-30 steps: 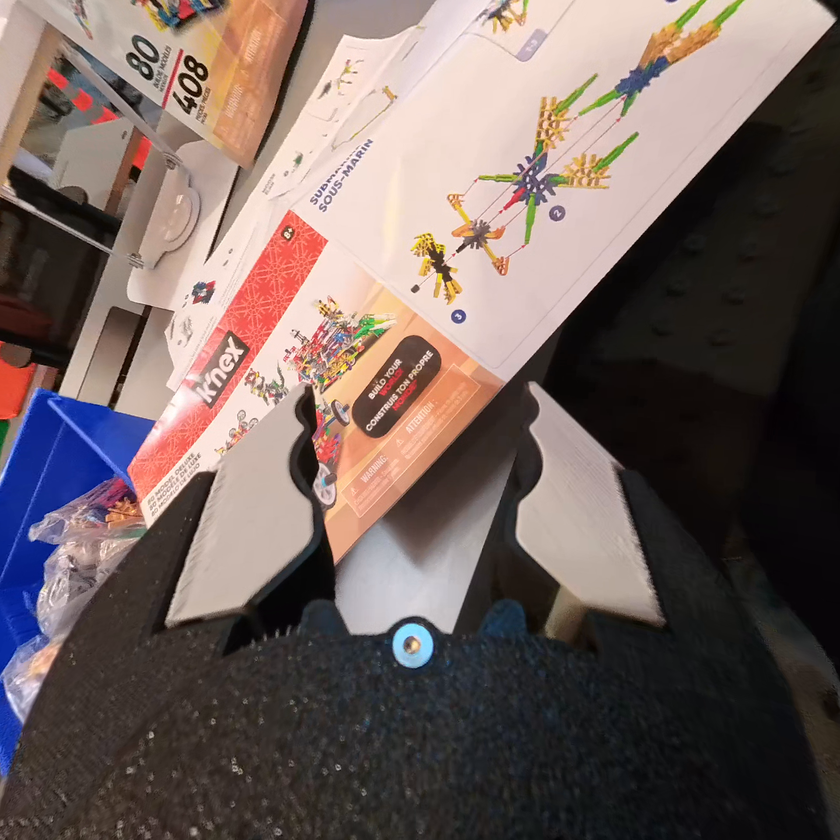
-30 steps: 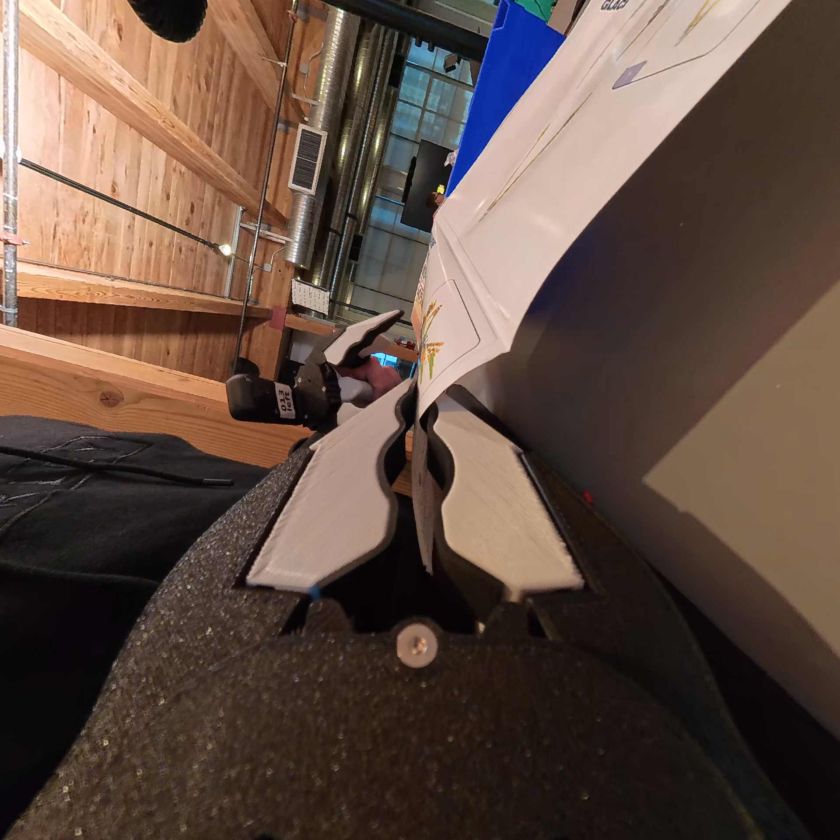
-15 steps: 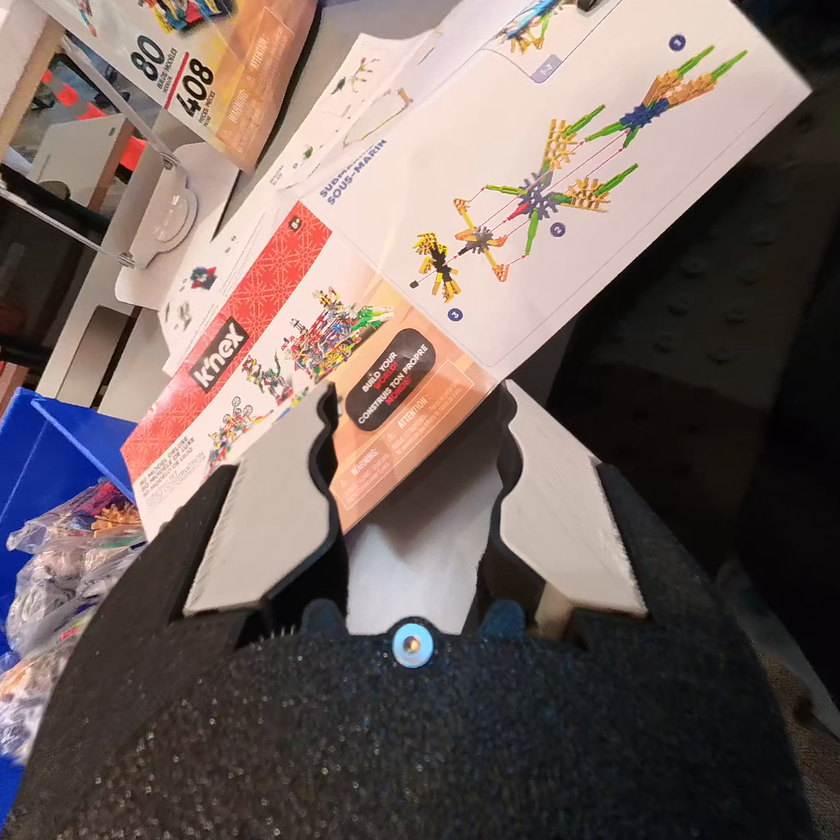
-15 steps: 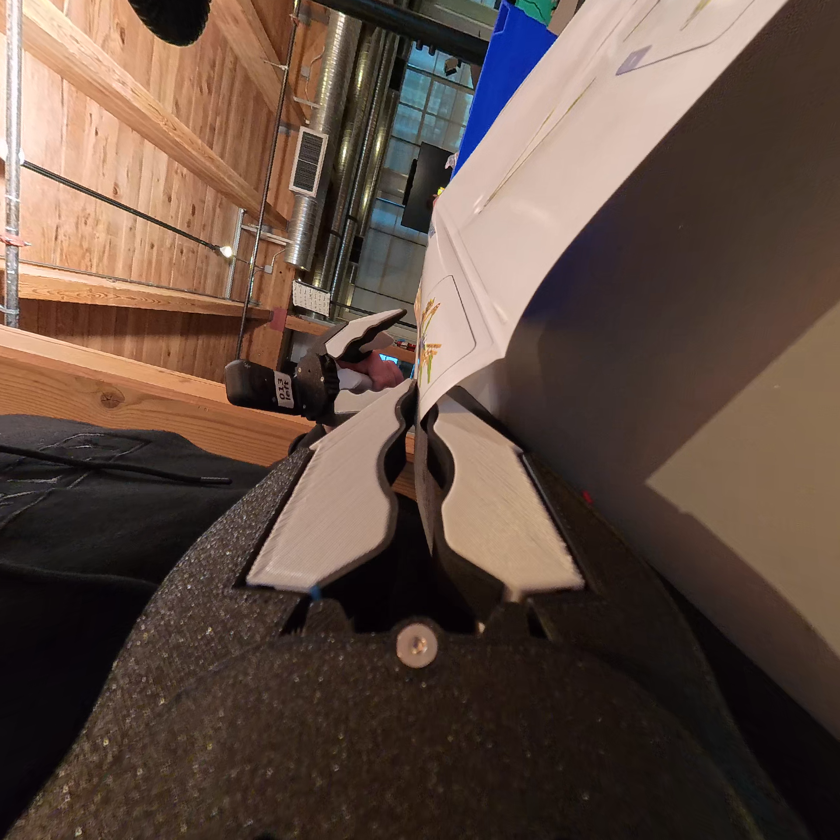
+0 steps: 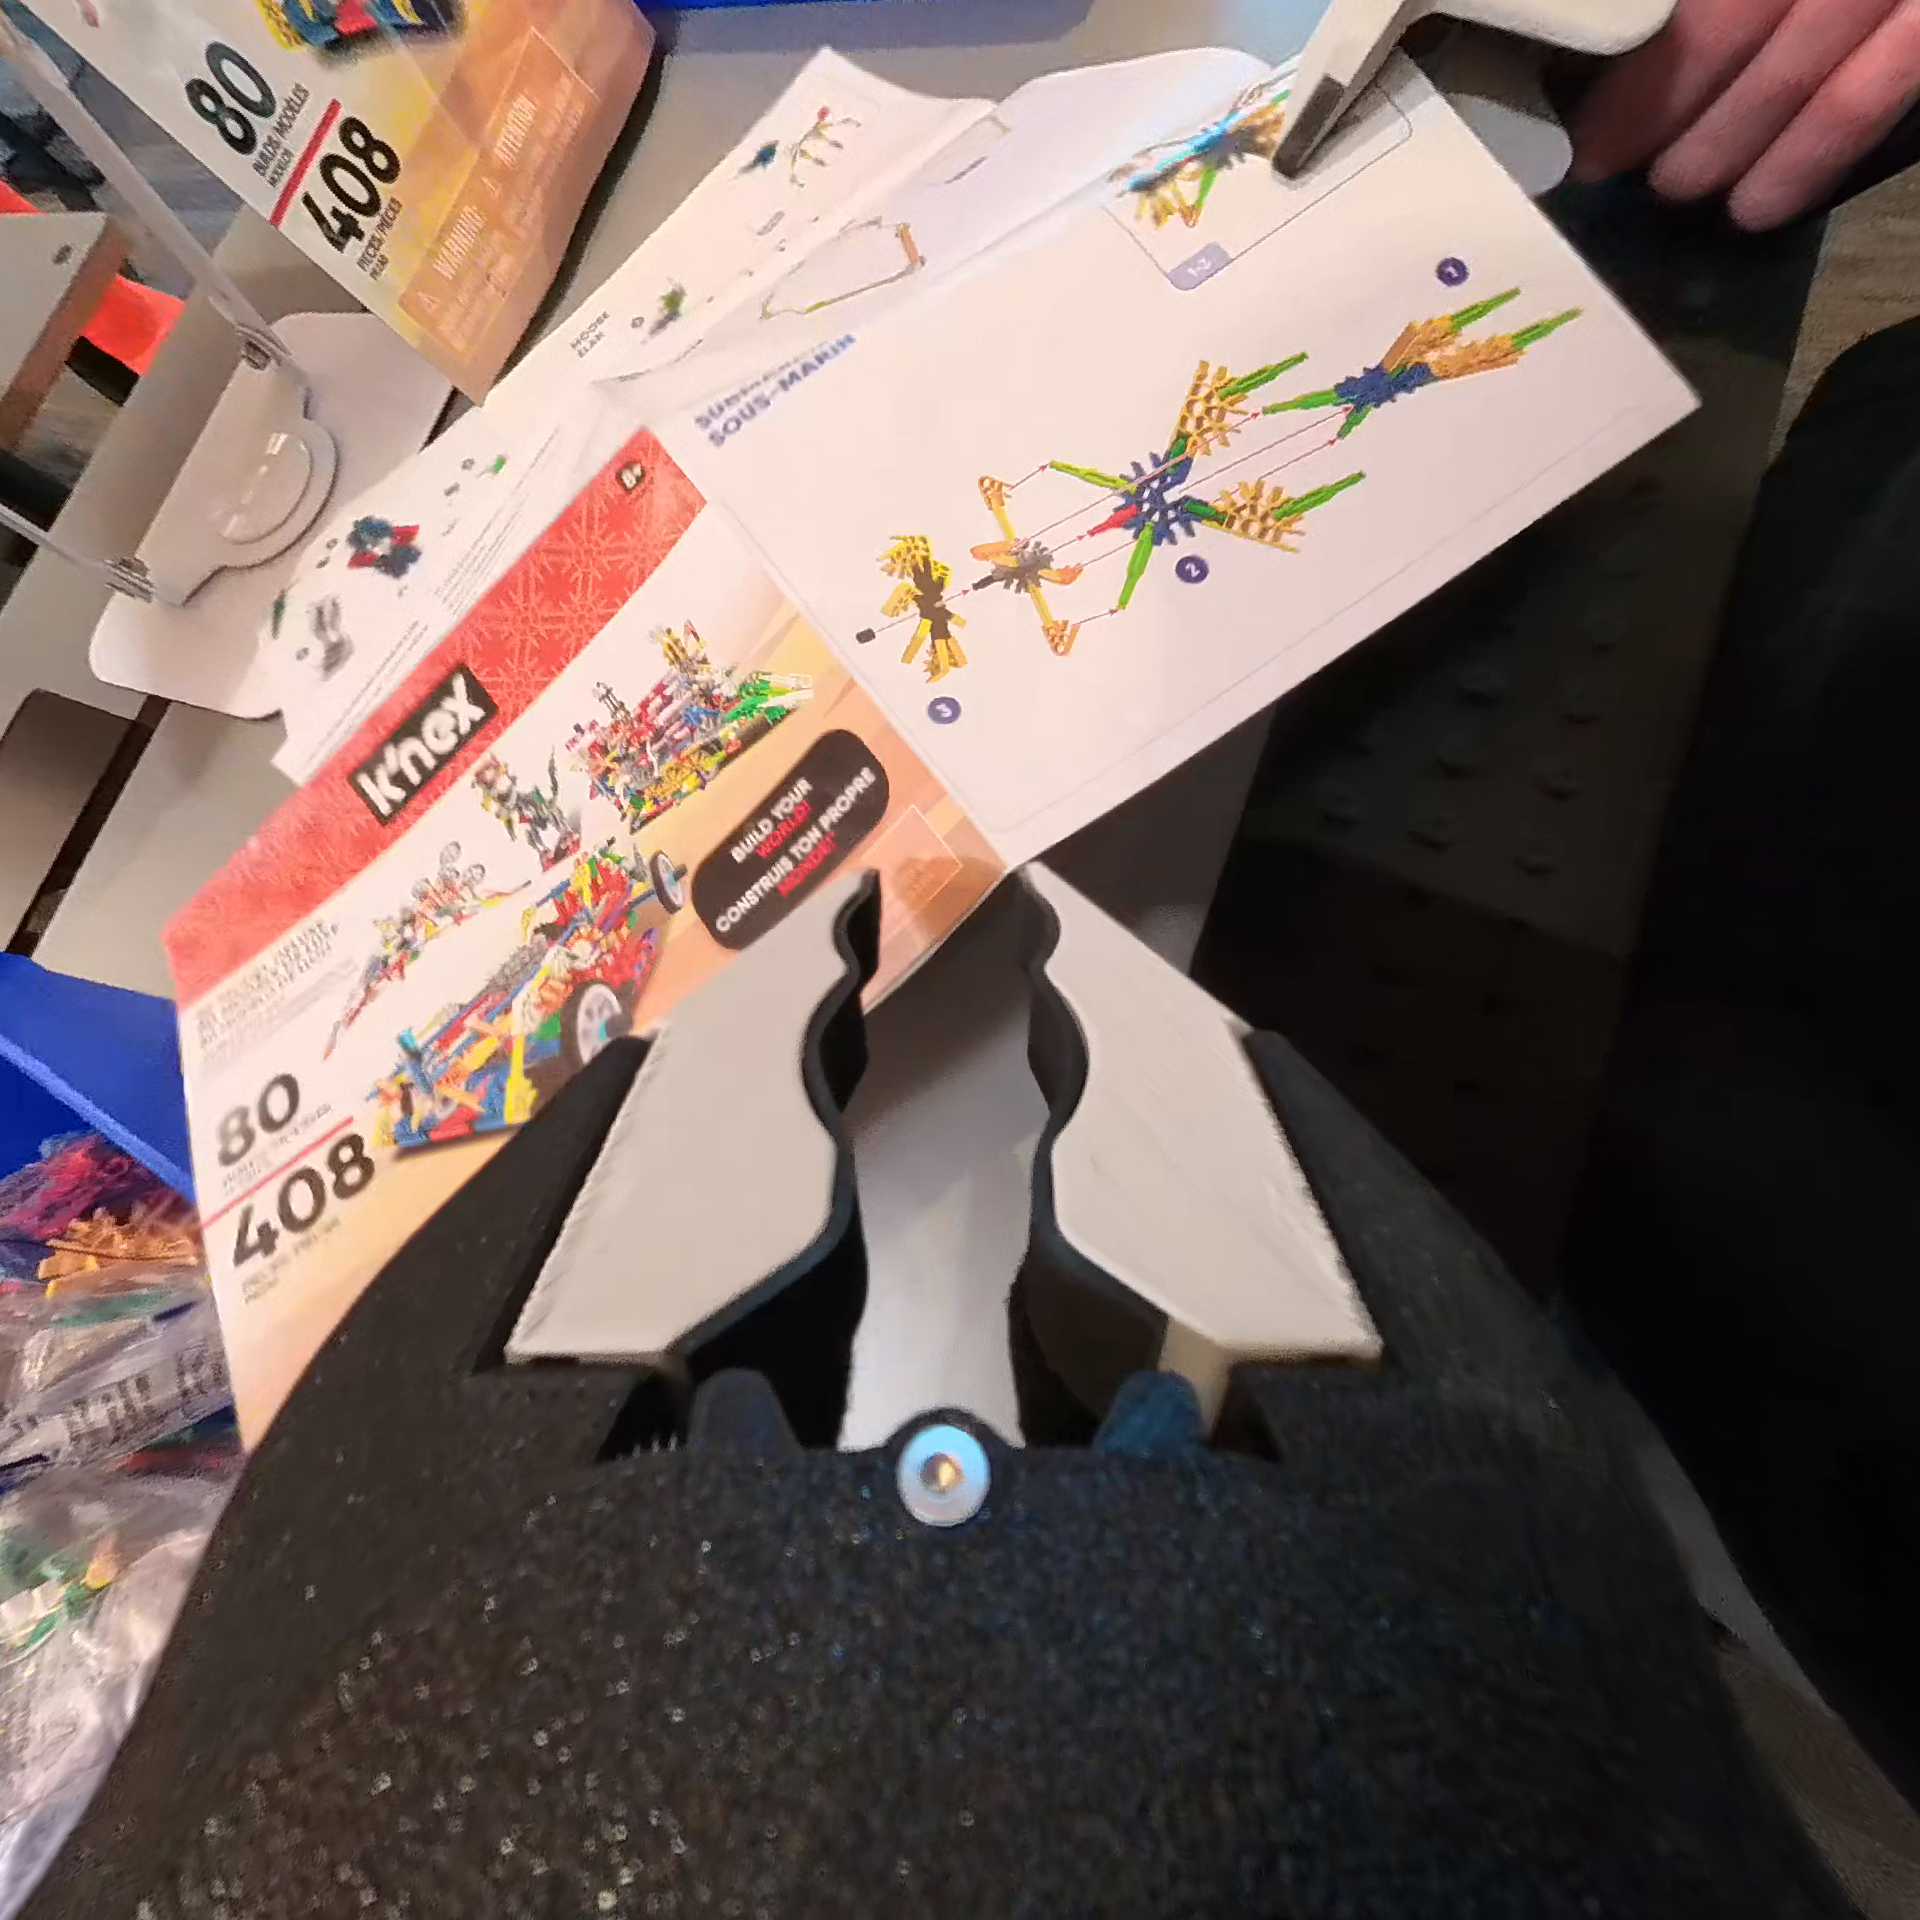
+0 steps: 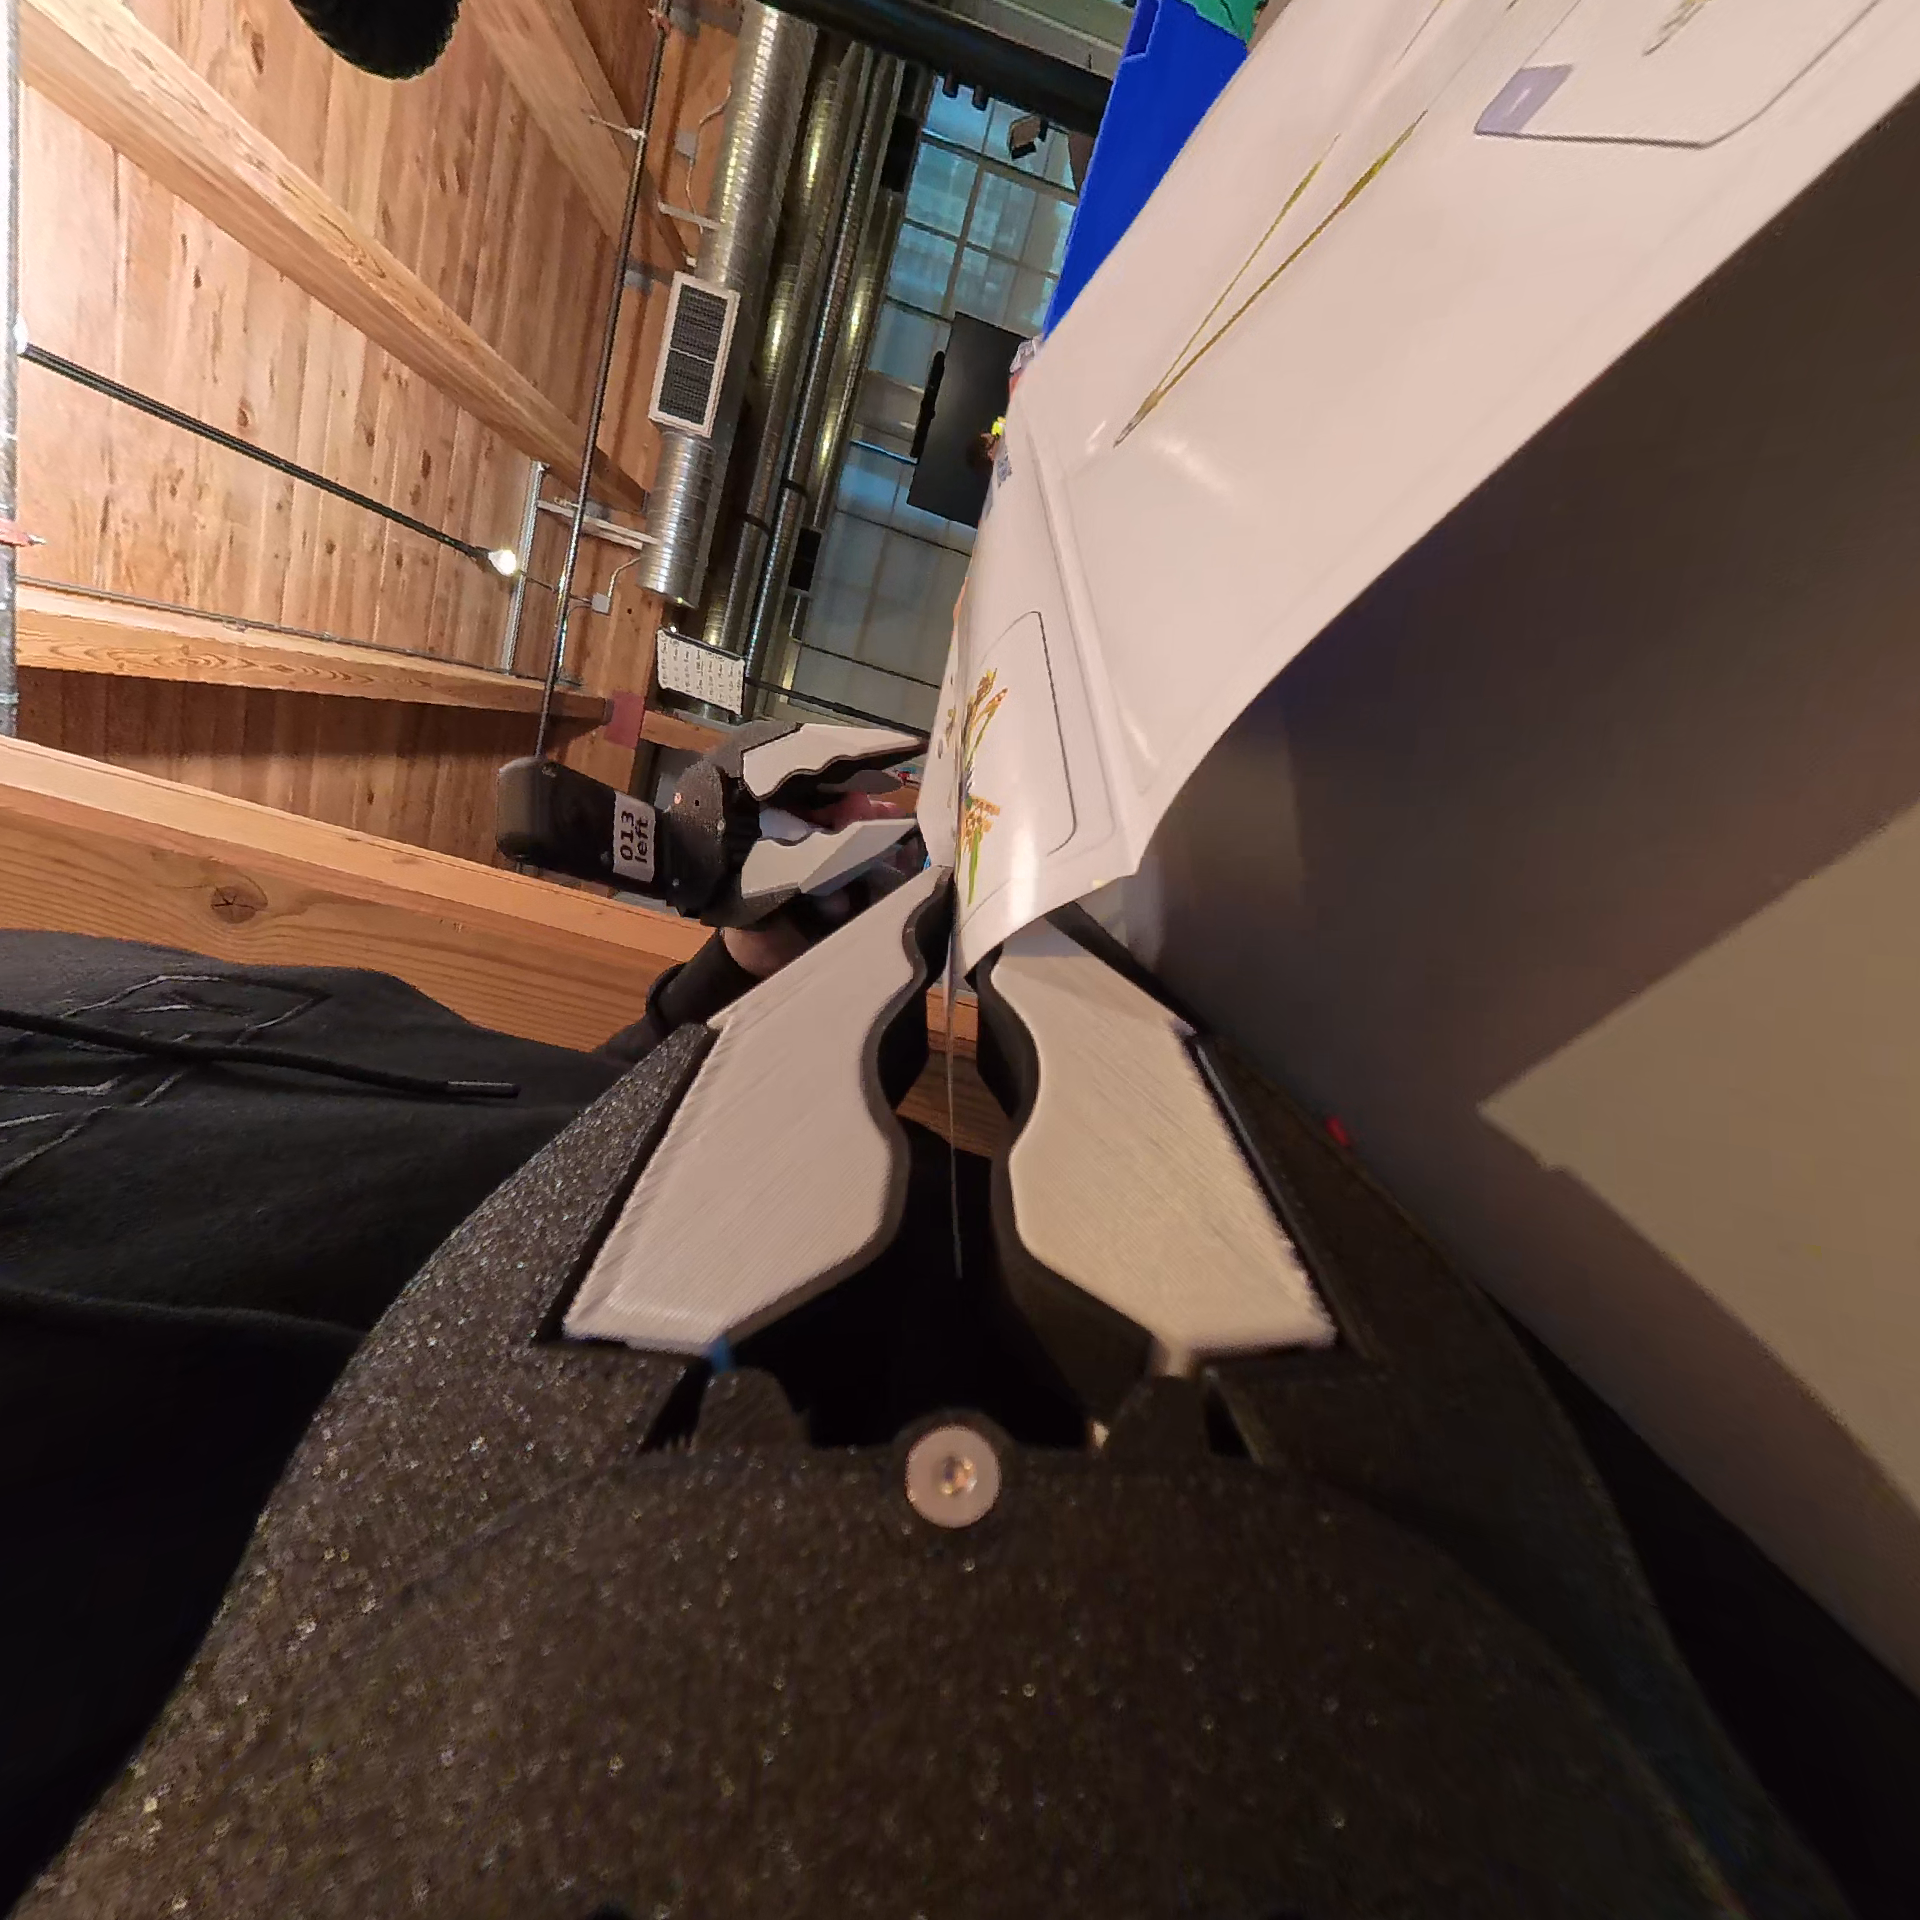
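Observation:
An instruction booklet with a red and orange cover (image 5: 582,831) lies on the grey table (image 5: 935,1195). One white page with coloured build diagrams (image 5: 1195,499) is lifted off it. My right gripper (image 6: 961,925) is shut on that page's edge (image 6: 1039,727), and the paper runs between its fingers. In the left wrist view it (image 5: 1314,114) pinches the page's far corner, with a hand (image 5: 1766,94) behind it. My left gripper (image 5: 945,914) is open, its tips at the cover's near corner and holding nothing. It also shows in the right wrist view (image 6: 831,821).
A cardboard set box (image 5: 416,135) stands at the far left beside a white stand base (image 5: 239,488). A blue bin (image 5: 83,1049) at the left holds clear bags of small parts (image 5: 94,1403). A dark studded mat (image 5: 1455,831) lies to the right. Wooden wall and ducts (image 6: 727,312) fill the background. About 20 cm separates my left fingertips from my right.
My left gripper has moved in toward the booklet's near corner and its jaws have narrowed. The right gripper, still on the page, has come into the left wrist view.

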`<state>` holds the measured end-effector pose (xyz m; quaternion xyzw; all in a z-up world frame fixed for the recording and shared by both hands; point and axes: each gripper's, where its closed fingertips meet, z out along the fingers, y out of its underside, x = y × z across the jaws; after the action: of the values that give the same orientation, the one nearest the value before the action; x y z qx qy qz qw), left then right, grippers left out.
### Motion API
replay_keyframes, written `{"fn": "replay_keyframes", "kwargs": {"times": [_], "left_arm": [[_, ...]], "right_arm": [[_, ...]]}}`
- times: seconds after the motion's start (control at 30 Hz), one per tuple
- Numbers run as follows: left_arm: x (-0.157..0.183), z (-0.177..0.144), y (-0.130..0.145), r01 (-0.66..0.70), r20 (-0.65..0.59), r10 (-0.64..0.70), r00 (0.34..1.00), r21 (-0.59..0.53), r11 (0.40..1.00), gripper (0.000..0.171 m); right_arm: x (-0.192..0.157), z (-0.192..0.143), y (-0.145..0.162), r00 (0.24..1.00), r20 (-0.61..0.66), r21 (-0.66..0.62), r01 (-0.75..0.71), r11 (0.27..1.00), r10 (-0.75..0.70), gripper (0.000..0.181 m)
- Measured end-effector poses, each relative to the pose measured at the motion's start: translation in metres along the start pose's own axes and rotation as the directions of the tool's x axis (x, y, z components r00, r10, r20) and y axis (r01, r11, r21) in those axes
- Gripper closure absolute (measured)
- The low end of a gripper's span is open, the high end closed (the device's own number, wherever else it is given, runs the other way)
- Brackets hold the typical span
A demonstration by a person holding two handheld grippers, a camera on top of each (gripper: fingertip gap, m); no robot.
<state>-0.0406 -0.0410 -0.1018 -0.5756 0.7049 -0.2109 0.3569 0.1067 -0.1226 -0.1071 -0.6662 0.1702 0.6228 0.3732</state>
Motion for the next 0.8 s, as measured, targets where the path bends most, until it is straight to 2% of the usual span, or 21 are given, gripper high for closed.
{"fn": "replay_keyframes", "kwargs": {"times": [0.13, 0.33, 0.43, 0.67, 0.8], "left_arm": [[0.0, 0.002, -0.005, 0.03, -0.011, -0.03, 0.999, 0.028, 0.999, 0.163], [-0.007, 0.001, -0.01, 0.059, -0.001, -0.059, 0.998, 0.047, 0.997, 0.163], [-0.011, -0.001, -0.018, 0.152, -0.027, -0.15, 0.988, 0.098, 0.984, 0.161], [-0.017, 0.002, -0.02, 0.22, -0.016, -0.219, 0.976, 0.097, 0.971, 0.135], [-0.01, 0.009, -0.026, 0.319, -0.084, -0.31, 0.947, 0.112, 0.941, 0.114]], "right_arm": [[0.0, 0.0, 0.001, 1.0, 0.0, -0.002, 0.004, 1.0, -0.004, 0.181], [0.0, 0.0, 0.001, 1.0, 0.0, 0.001, 0.004, 1.0, -0.004, 0.181], [0.001, -0.001, 0.0, 1.0, -0.002, 0.004, 0.0, 1.0, 0.0, 0.181], [0.0, -0.002, 0.0, 1.0, -0.007, 0.008, 0.006, 1.0, -0.006, 0.181], [0.0, -0.002, 0.003, 1.0, -0.015, -0.01, 0.017, 1.0, -0.017, 0.181]]}}
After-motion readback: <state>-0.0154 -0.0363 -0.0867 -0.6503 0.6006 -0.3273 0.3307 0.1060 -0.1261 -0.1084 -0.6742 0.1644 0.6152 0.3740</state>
